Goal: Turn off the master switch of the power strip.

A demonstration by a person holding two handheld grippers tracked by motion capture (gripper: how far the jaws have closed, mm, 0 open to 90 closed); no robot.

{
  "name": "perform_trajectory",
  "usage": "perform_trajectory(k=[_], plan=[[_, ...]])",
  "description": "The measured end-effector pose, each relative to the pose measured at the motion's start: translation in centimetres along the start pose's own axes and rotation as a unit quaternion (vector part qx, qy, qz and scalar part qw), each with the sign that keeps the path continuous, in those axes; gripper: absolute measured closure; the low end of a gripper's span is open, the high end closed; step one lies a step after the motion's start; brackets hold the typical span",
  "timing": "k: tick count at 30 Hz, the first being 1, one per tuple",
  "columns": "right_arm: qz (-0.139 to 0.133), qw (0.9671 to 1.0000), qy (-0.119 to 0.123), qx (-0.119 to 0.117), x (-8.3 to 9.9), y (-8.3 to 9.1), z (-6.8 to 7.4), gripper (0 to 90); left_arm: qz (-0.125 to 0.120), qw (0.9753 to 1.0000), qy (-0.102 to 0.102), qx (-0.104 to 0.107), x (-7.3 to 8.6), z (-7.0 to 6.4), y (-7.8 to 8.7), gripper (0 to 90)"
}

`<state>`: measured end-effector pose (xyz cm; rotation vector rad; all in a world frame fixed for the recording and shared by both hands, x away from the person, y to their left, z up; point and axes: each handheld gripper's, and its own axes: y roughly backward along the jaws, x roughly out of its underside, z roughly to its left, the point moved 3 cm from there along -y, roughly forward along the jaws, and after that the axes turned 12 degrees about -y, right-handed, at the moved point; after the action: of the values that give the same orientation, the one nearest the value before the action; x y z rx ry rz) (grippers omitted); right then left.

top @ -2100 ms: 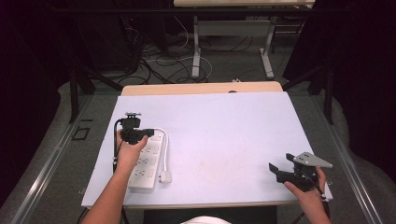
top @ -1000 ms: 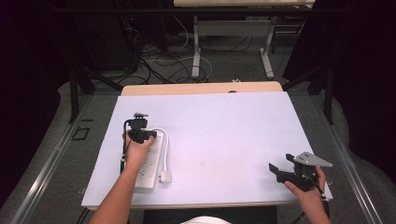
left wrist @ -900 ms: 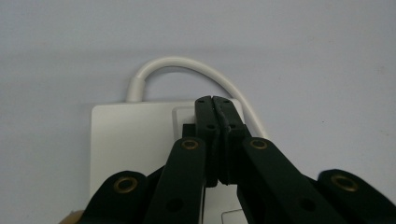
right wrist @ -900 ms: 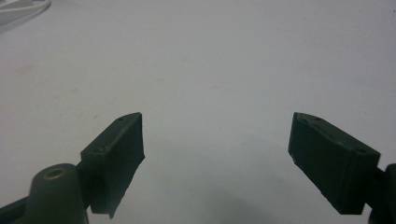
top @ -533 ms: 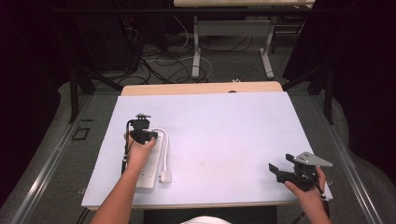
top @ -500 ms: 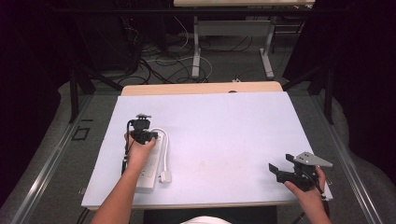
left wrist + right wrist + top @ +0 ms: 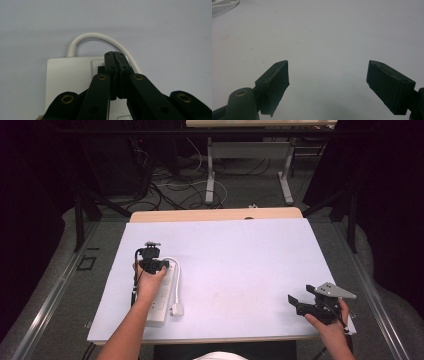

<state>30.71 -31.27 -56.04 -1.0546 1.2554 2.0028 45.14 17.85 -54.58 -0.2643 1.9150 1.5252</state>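
The left gripper (image 7: pixel 115 53) has its two black jaws pressed flat together with nothing between them, their tips over the far end of the white power strip (image 7: pixel 70 80), at a recessed square panel there. Just beyond the tips, the strip's white cable (image 7: pixel 100 37) leaves the end of the body and arcs round to the right. In the high view the left gripper (image 7: pixel 151 262) sits over the top end of the power strip (image 7: pixel 161 300), which lies lengthwise near the left edge of the white table (image 7: pixel 250 265); the cable (image 7: pixel 176 280) loops down along its right side to a white plug (image 7: pixel 177 309) lying on the tabletop just beside the strip.

The right gripper (image 7: pixel 328 80) holds its jaws wide apart over bare tabletop, gripping nothing. In the high view it (image 7: pixel 295 301) rests near the table's front right corner, well apart from the strip, with open table surface between the two.
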Motion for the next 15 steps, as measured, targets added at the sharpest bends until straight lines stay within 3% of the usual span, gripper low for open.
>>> perform_trajectory(k=[15], plan=[[0.0, 1.0, 0.001, 0.0, 0.0, 0.02, 0.0, 17.7, 0.002, 1.0, 0.009, 0.003, -0.01, 0.35, 0.19, 90.0]])
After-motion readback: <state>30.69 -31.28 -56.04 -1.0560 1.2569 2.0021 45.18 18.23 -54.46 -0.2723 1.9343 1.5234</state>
